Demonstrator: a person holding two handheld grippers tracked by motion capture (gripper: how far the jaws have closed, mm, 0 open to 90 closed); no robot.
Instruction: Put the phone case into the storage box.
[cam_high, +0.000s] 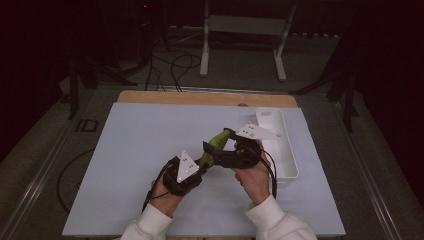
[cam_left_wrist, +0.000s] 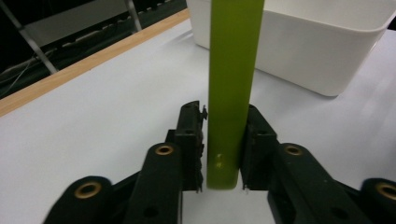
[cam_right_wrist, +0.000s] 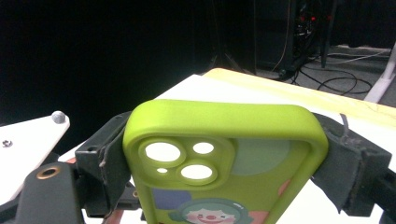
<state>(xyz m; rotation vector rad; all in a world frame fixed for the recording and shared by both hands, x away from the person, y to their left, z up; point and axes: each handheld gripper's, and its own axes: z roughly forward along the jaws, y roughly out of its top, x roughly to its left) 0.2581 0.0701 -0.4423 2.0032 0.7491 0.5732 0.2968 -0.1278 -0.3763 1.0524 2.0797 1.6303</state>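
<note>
Together, both grippers (cam_high: 202, 167) (cam_high: 216, 146) clamp the green phone case (cam_high: 214, 145) above the table (cam_high: 125, 150).

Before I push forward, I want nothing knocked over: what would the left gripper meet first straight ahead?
Likely the white bin: the left gripper points along the green phone case it grips toward that wall, though depth is unclear.
</note>
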